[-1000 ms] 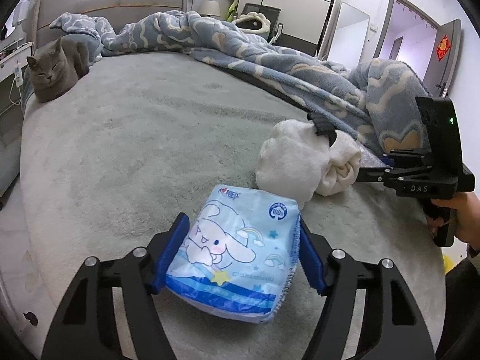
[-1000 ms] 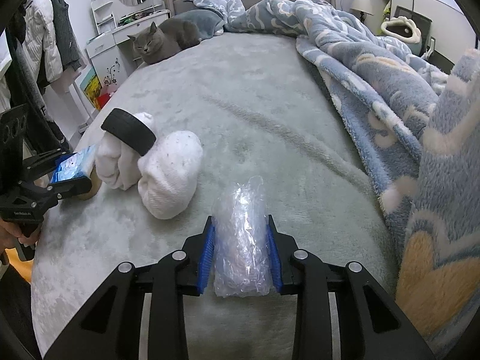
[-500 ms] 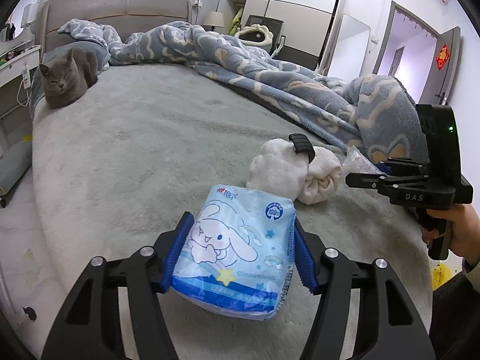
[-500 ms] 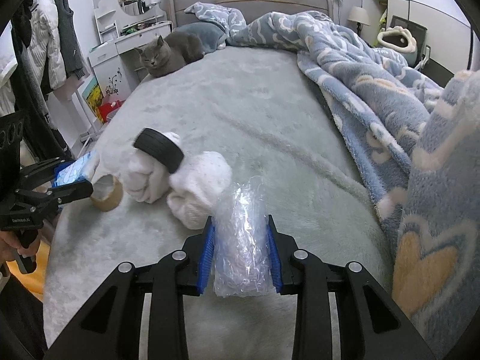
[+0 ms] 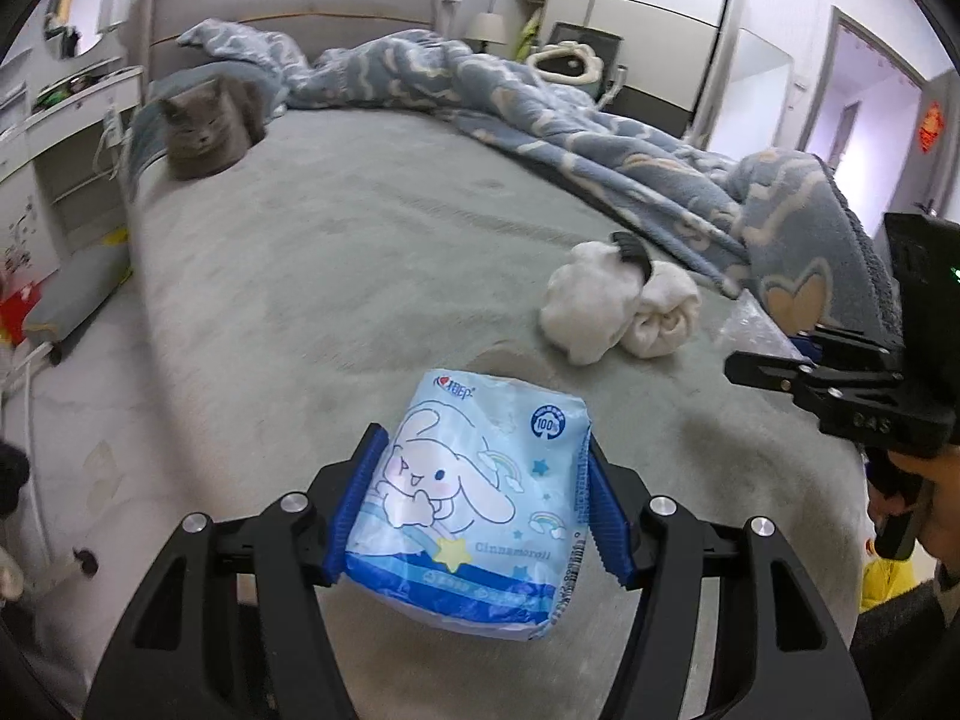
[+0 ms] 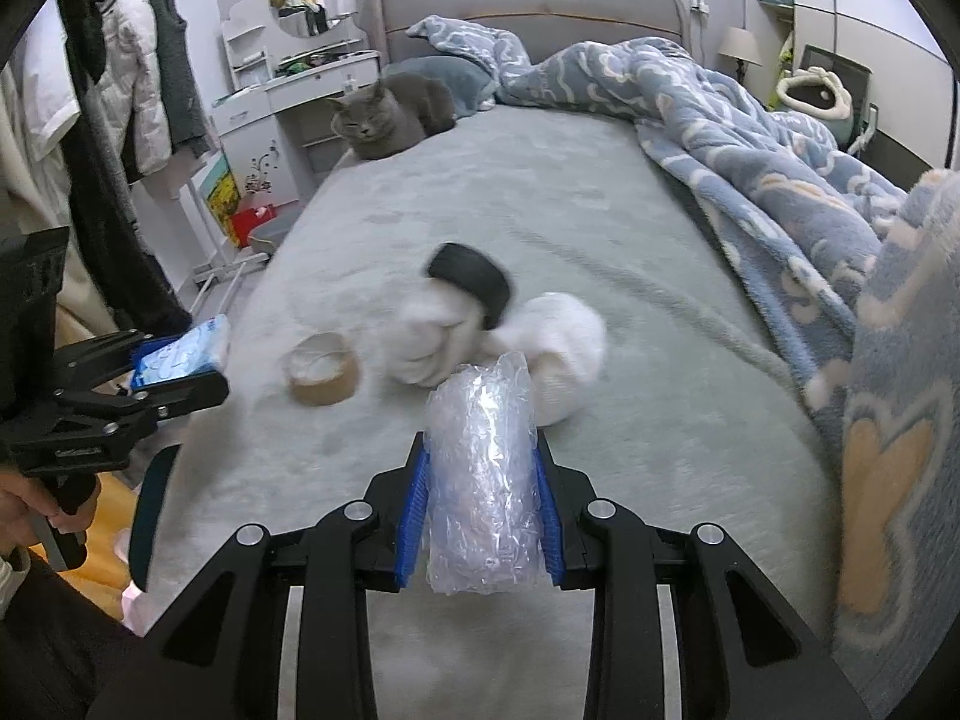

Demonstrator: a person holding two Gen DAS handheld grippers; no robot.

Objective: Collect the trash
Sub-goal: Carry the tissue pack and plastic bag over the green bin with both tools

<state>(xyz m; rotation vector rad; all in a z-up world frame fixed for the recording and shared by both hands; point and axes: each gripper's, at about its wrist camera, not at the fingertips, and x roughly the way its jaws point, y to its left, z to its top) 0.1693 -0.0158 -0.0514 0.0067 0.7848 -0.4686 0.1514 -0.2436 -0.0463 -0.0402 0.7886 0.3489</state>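
My left gripper (image 5: 480, 510) is shut on a light blue tissue pack (image 5: 474, 498) with a cartoon rabbit, held above the grey bed (image 5: 336, 276). It also shows in the right wrist view (image 6: 180, 360) at the left. My right gripper (image 6: 483, 492) is shut on a crumpled clear plastic wrapper (image 6: 483, 468) above the bed. The right gripper shows in the left wrist view (image 5: 798, 360) at the right edge. A brown tape roll (image 6: 321, 369) lies on the bed between the grippers.
White rolled socks with a black band (image 5: 618, 300) lie on the bed (image 6: 504, 330). A grey cat (image 5: 204, 132) rests near the headboard. A blue blanket (image 5: 600, 138) is bunched along the right side. A white dresser (image 6: 288, 102) and hanging clothes (image 6: 138, 84) stand left.
Both grippers have pulled back from the bed with their loads still held. The socks look farther away, and the tape roll has come into the right wrist view.
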